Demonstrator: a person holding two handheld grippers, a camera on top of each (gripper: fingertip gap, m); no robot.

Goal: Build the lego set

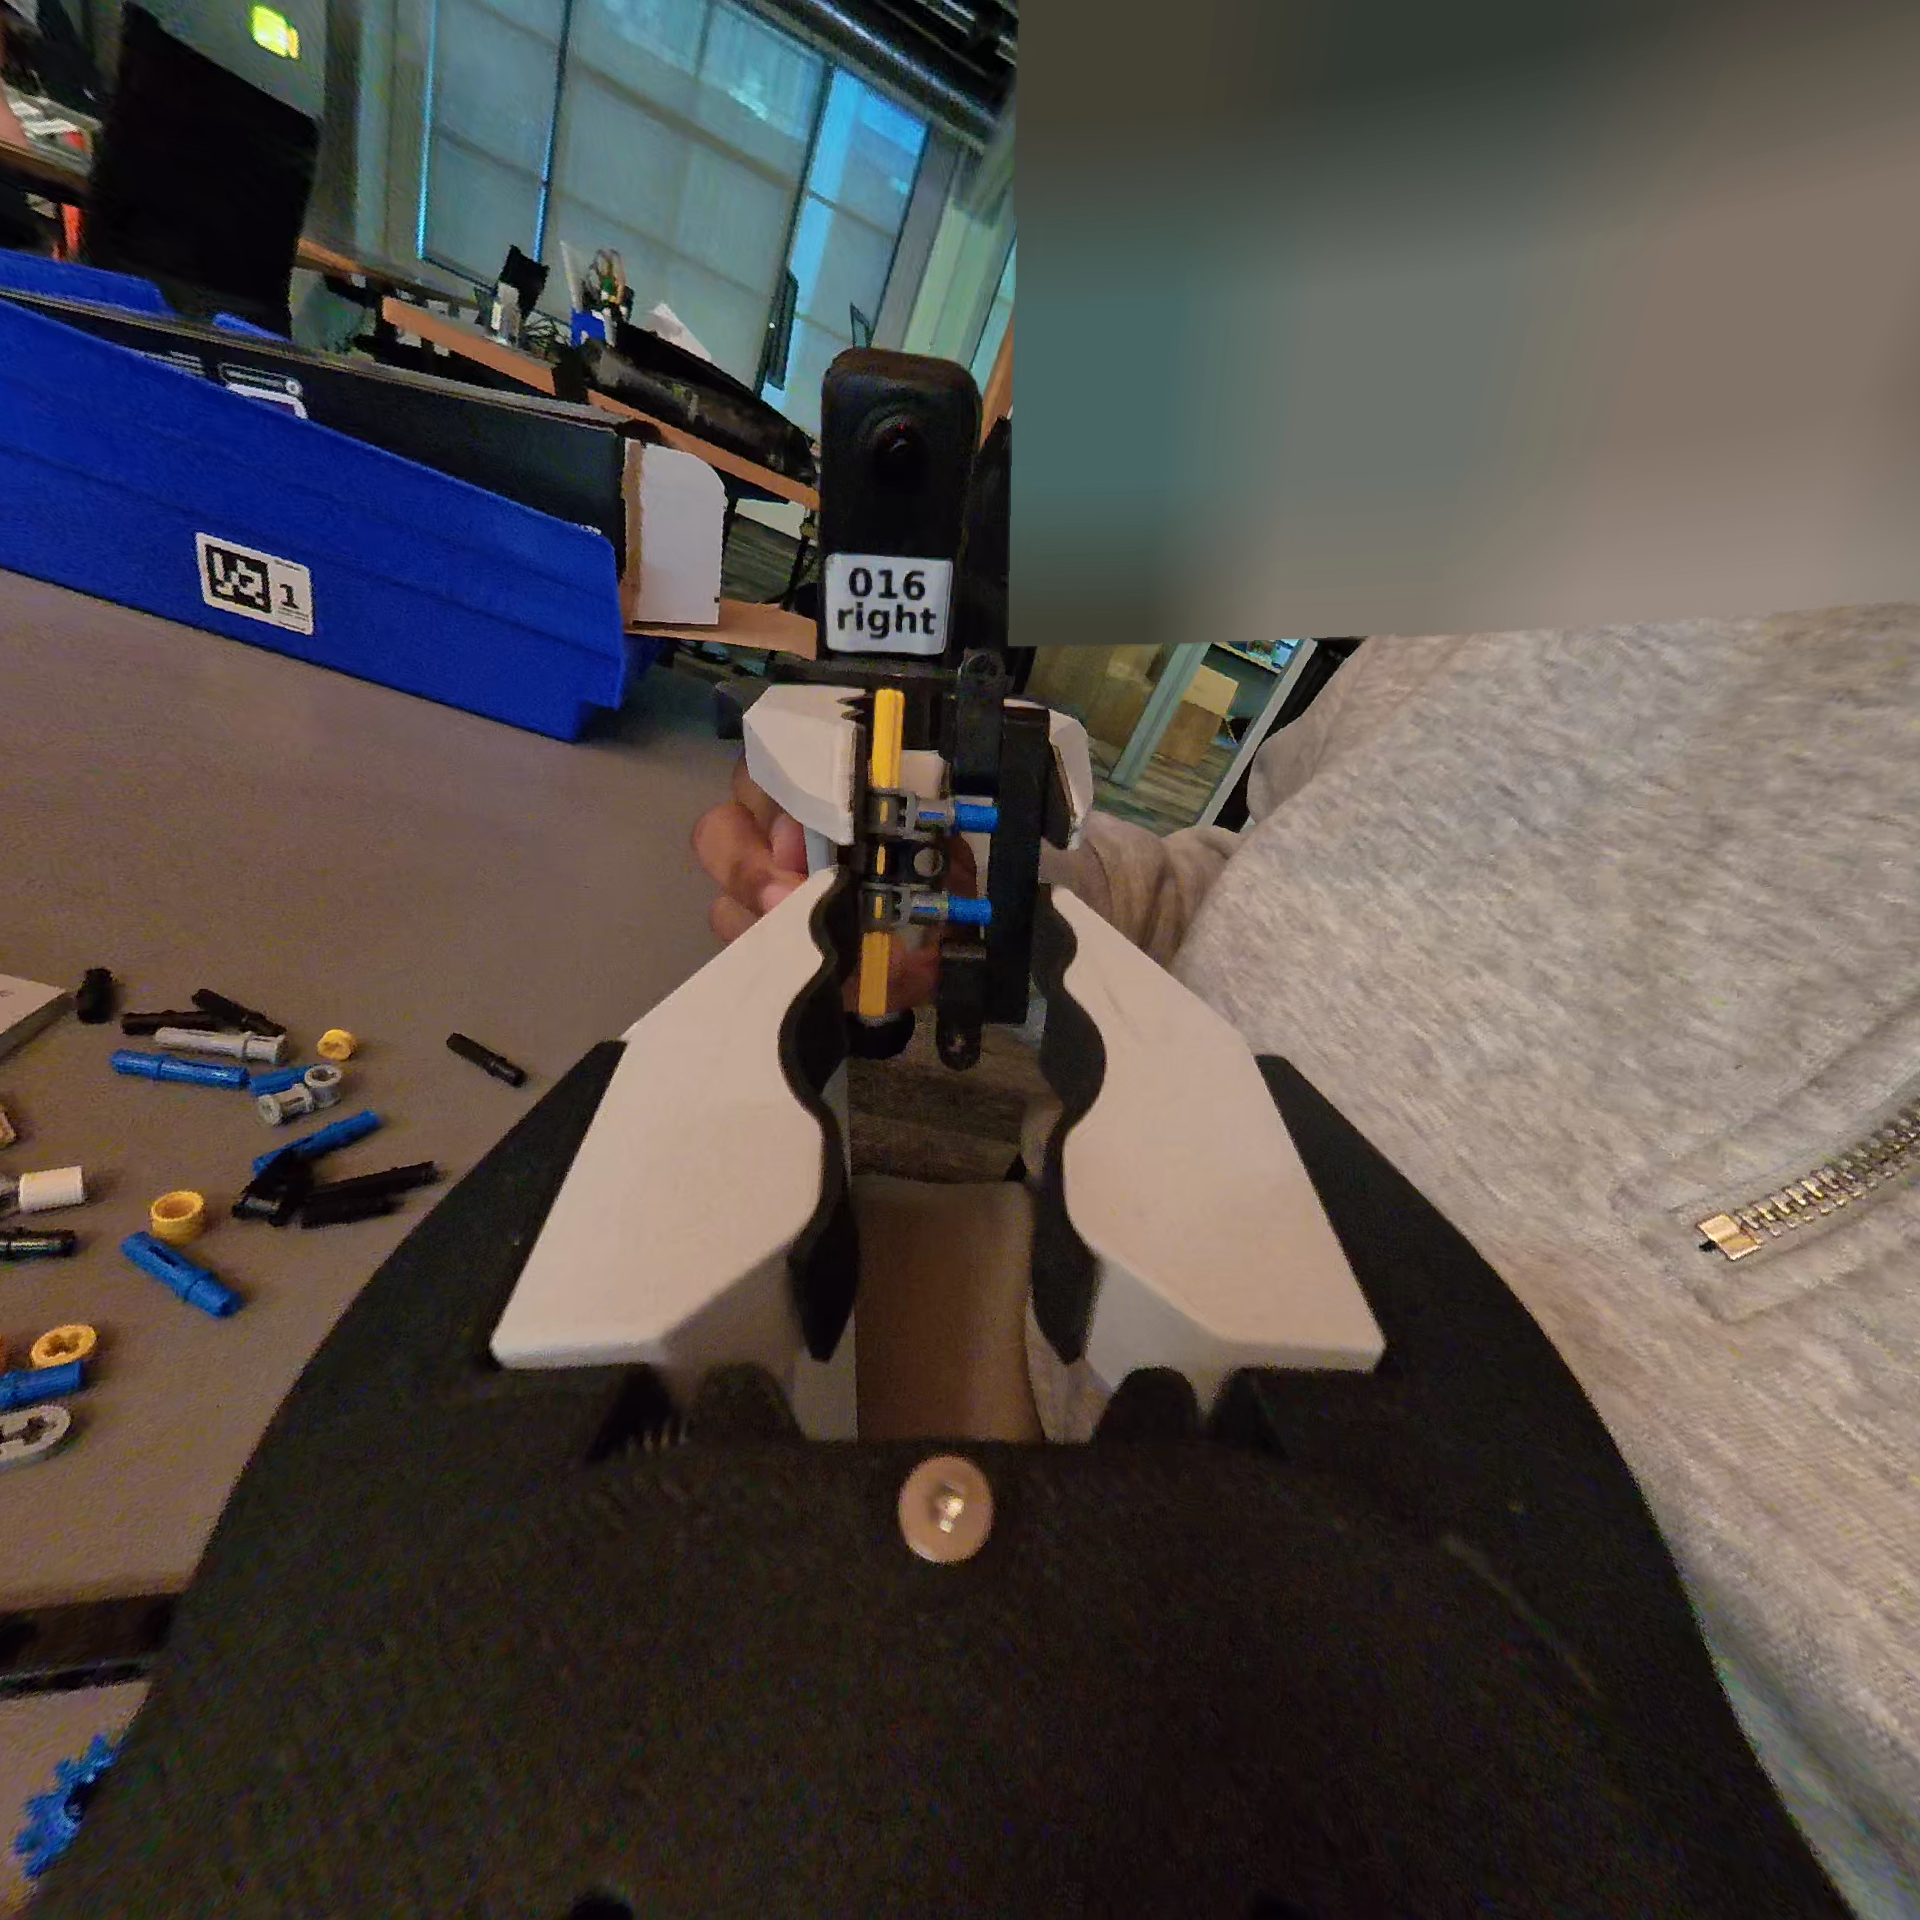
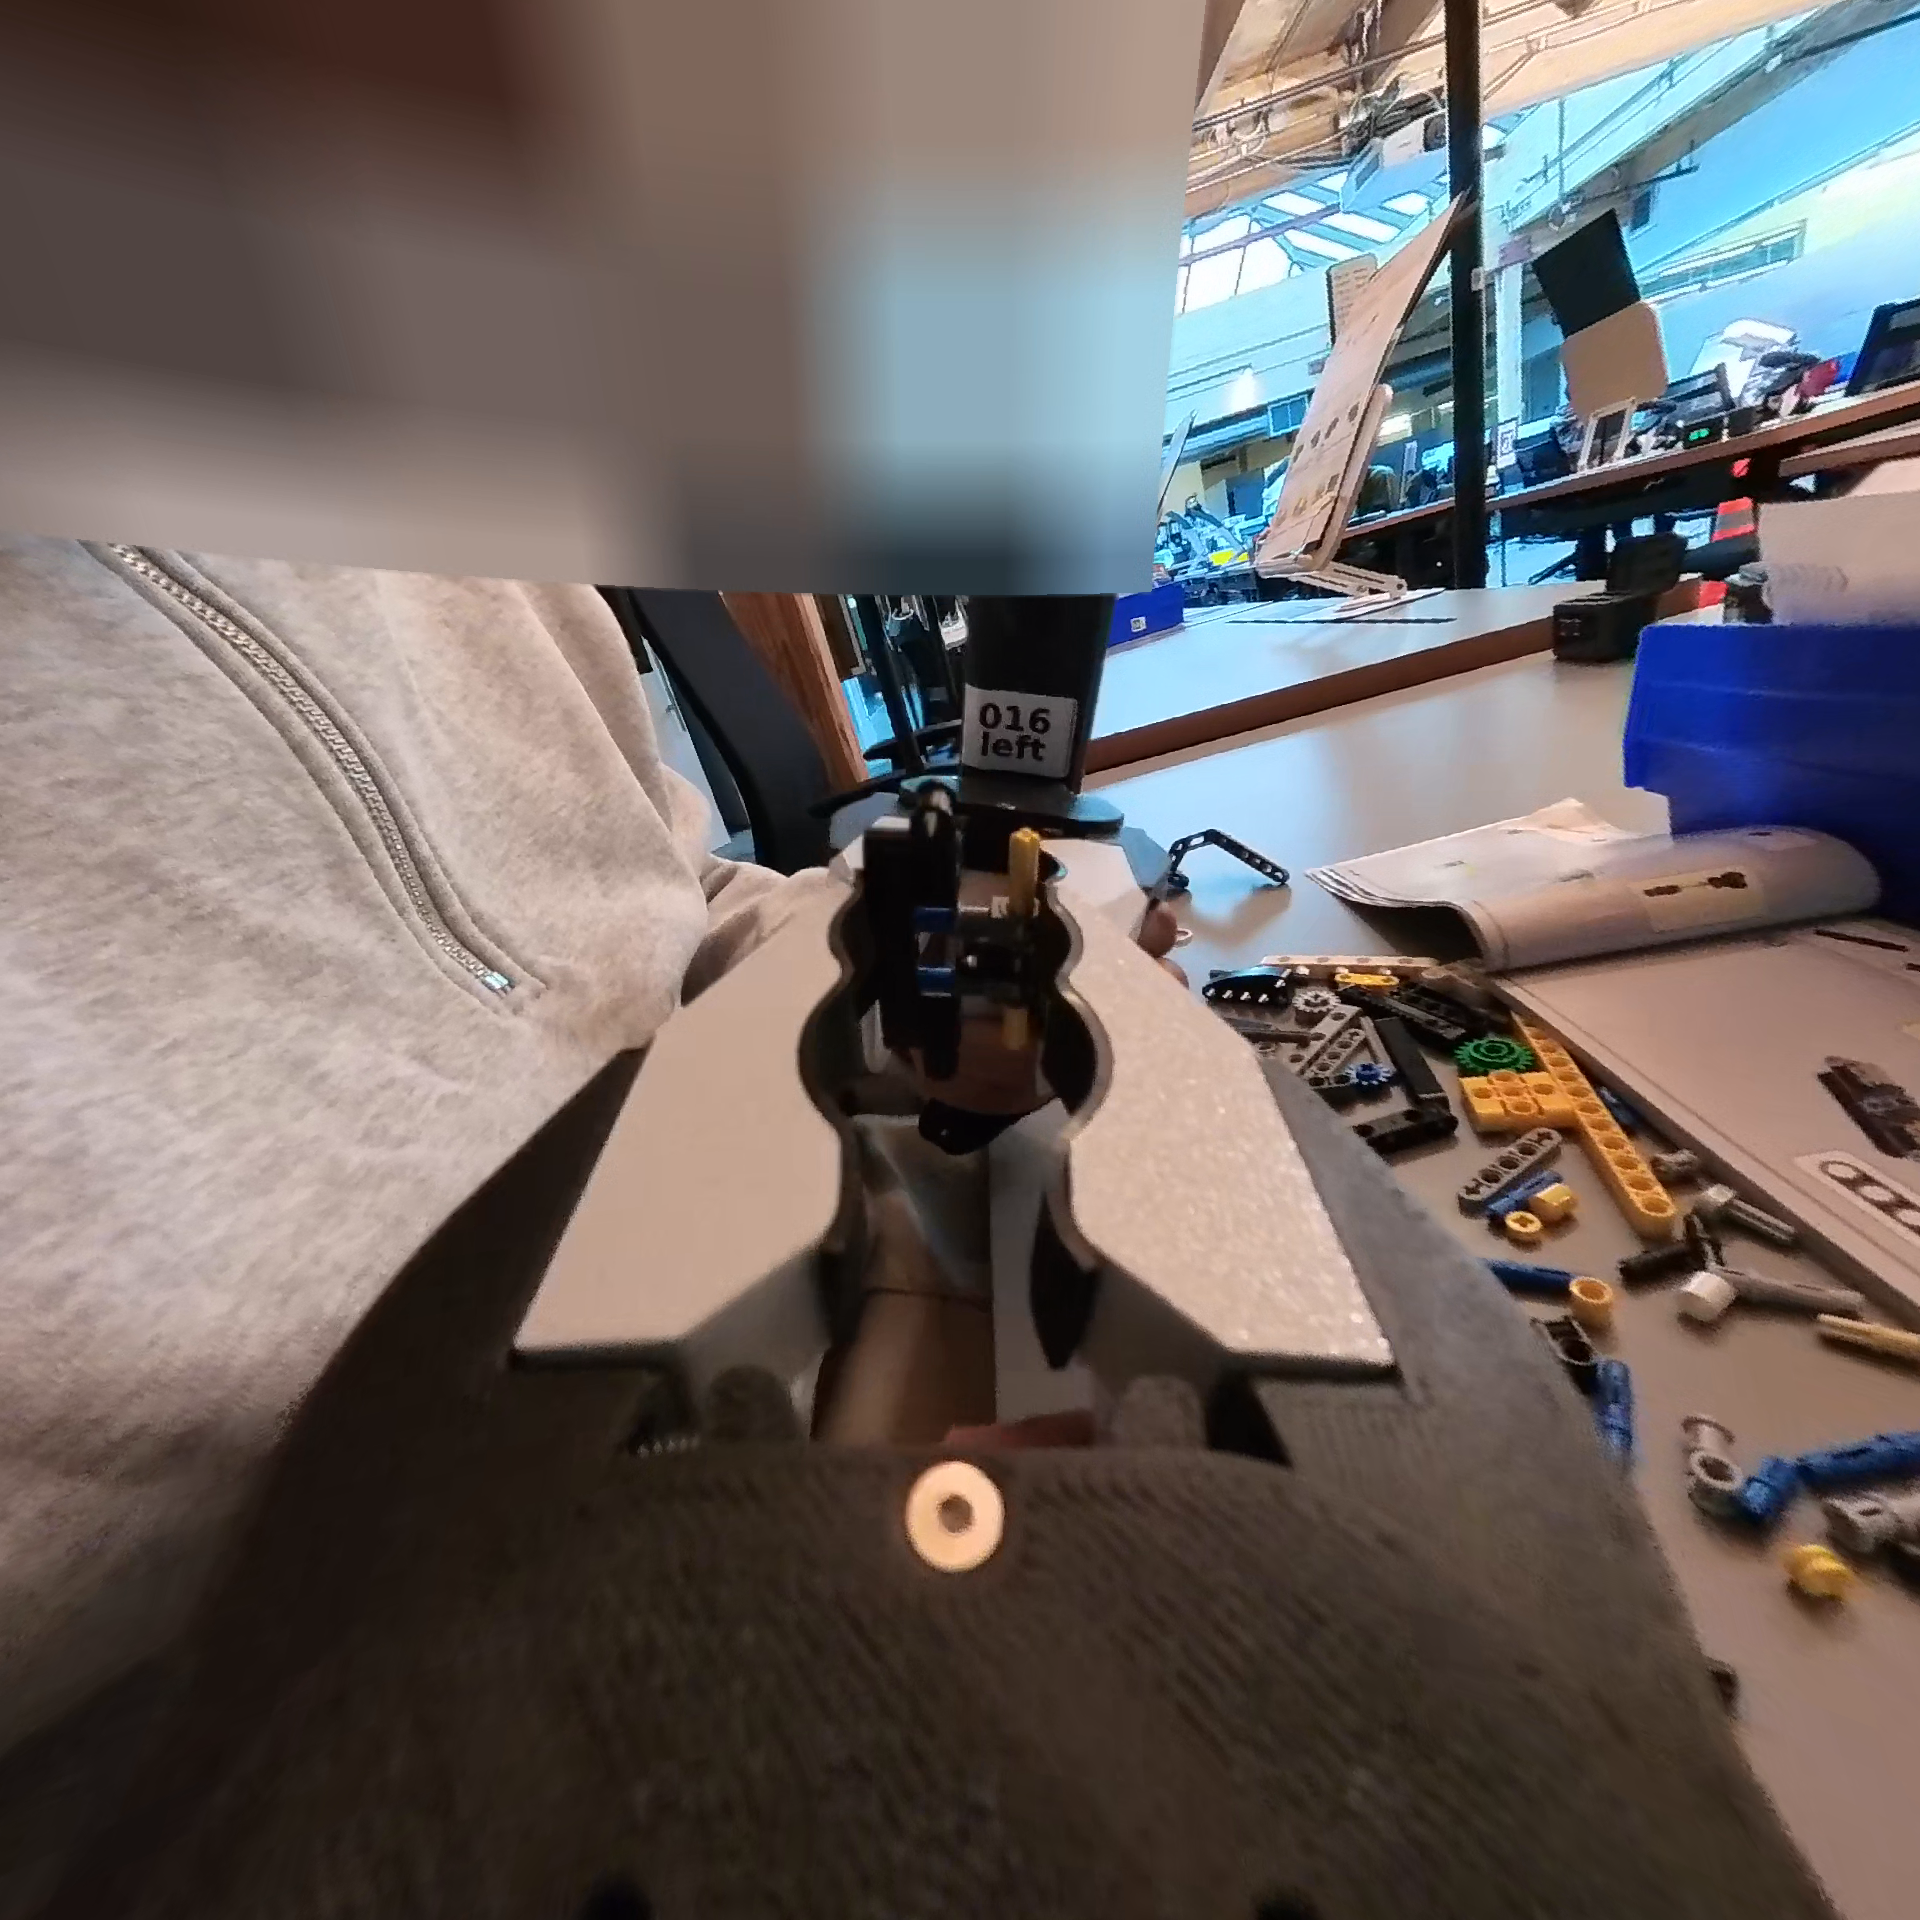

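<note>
A small lego assembly hangs in the air between my two grippers, which face each other. It has a yellow axle (image 1: 885,748), two grey connectors with blue pins (image 1: 971,911) and a black beam (image 1: 1013,831). My left gripper (image 1: 945,904) closes on its near end, with the pads against both sides. My right gripper (image 1: 935,753) holds the far end. In the right wrist view the right gripper (image 2: 956,920) is shut around the black beam (image 2: 914,956) and the yellow axle (image 2: 1023,883), with the left gripper (image 2: 997,842) behind them.
Loose pins, bushes and axles (image 1: 260,1122) lie on the grey table at the left, before a blue bin (image 1: 312,499). More parts (image 2: 1507,1091), a long yellow beam (image 2: 1590,1122), a green gear (image 2: 1494,1057) and an open booklet (image 2: 1558,883) lie at the right. A person's grey hoodie (image 1: 1558,935) is close by. My two grippers' fingertips are within a few centimetres of each other.
</note>
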